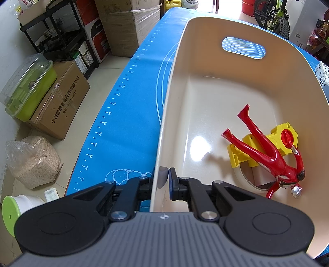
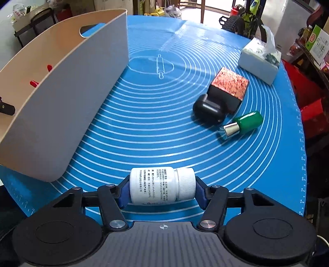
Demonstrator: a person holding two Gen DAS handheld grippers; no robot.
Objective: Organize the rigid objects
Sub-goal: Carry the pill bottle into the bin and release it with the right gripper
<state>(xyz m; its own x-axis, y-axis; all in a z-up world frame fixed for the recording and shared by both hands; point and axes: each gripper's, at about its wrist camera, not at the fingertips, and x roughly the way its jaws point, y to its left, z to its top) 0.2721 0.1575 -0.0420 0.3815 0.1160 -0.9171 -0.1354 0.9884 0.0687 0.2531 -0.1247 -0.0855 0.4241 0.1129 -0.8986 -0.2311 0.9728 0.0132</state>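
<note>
My left gripper is shut on the near left wall of a cream basket, one finger inside and one outside. In the basket lie a red figure toy, a yellow toy piece and a tape roll under them. My right gripper is shut on a white pill bottle held sideways just above the blue mat. The basket stands to its left. On the mat at the right lie a black case, a dark box with a copper top and a green bottle.
A tissue box sits at the mat's far right. Left of the table, on the floor, are cardboard boxes, a green lidded container, a bag of grain and a black shelf. A bicycle stands behind the table.
</note>
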